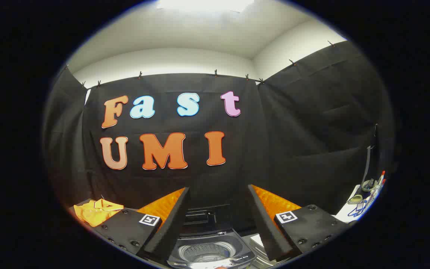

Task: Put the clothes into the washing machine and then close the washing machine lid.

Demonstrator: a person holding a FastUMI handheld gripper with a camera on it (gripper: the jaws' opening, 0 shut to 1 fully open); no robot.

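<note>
Clothes (97,211), an orange collared garment, lie crumpled on a dark surface (78,206) to the left of the gripper (218,224), well apart from the washing machine (211,250); the collar is uppermost, and its long axis cannot be told. The gripper's two fingers stand wide apart, holding nothing. Between and below them sits the washing machine with its lid (207,218) raised upright behind the opening, the ribbed drum (205,252) showing no laundry. Black cloth walls the booth under a white ceiling. Far right, a white surface (349,213) carries cords and small tools.
</note>
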